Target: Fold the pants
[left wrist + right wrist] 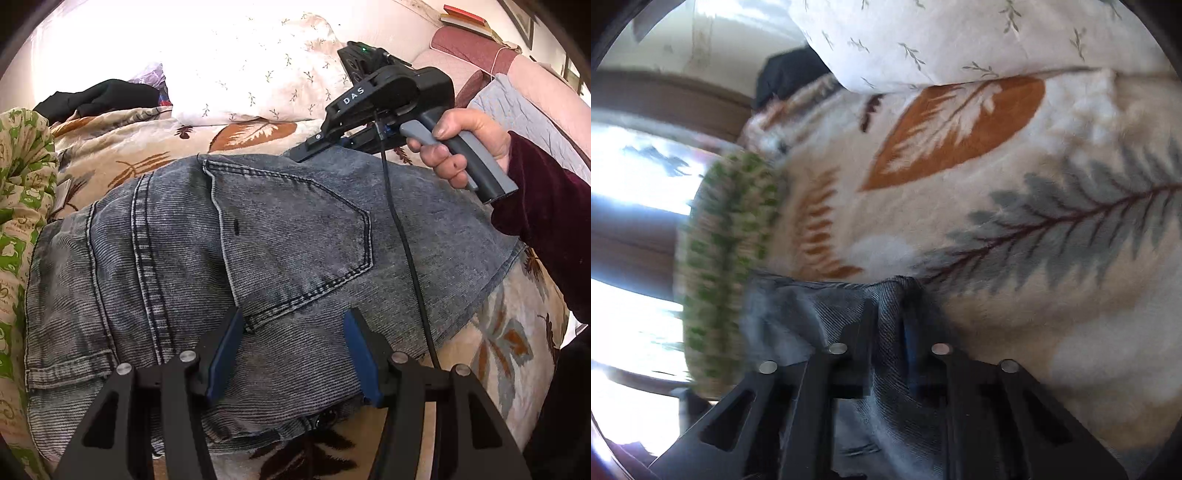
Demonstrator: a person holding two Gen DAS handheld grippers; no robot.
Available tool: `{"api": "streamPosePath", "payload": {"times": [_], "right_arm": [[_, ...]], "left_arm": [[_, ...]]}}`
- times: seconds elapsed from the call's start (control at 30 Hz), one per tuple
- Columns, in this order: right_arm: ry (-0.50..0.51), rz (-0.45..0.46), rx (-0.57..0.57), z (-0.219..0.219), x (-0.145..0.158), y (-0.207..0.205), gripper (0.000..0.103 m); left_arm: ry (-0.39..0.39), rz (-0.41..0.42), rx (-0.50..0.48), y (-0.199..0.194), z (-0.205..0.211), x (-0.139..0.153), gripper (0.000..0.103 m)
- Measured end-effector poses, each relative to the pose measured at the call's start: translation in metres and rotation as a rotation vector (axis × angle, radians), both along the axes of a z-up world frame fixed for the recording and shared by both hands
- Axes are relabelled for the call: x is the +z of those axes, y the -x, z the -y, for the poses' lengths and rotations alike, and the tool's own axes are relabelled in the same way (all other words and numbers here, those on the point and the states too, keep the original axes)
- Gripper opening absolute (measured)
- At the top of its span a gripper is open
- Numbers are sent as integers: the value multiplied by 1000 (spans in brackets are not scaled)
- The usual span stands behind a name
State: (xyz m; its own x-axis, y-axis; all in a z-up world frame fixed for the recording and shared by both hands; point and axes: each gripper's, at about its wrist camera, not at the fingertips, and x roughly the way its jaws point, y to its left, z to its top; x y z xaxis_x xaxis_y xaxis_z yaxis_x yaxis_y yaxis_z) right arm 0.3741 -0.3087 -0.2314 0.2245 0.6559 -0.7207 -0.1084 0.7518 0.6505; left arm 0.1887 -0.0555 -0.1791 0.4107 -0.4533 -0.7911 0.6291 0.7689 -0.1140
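Note:
Grey-blue jeans (277,229) lie folded on a leaf-print blanket, back pocket (295,243) facing up. My left gripper (291,332) hovers over the near waistband edge, its blue pads (225,350) standing apart with nothing pinched between them. A hand in a dark red sleeve (546,206) holds my right gripper (298,155) at the far edge of the jeans. In the right wrist view the right gripper (890,306) is shut on a raised fold of denim (879,387), which bunches up between its fingers.
A white pillow (258,74) with small sprigs lies beyond the jeans. A green-patterned quilt (22,184) is bunched at the left, a black garment (99,96) behind it. A black cable (406,251) crosses the jeans. The blanket (997,221) spreads to the right.

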Motion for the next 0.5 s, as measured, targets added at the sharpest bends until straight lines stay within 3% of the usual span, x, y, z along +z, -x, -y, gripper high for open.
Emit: {"api": "streamPosePath", "payload": {"times": [0.17, 0.27, 0.43, 0.5], "right_arm": [[103, 94, -67, 2, 13, -2, 8], [139, 81, -70, -2, -3, -10, 8], [72, 52, -108, 8, -12, -12, 5], [40, 99, -126, 12, 4, -5, 12]], "left_arm": [[-4, 5, -3, 3, 0, -1, 59], [-6, 7, -4, 4, 0, -1, 59], [2, 3, -3, 4, -2, -2, 59], [13, -5, 1, 3, -4, -1, 59]]}}
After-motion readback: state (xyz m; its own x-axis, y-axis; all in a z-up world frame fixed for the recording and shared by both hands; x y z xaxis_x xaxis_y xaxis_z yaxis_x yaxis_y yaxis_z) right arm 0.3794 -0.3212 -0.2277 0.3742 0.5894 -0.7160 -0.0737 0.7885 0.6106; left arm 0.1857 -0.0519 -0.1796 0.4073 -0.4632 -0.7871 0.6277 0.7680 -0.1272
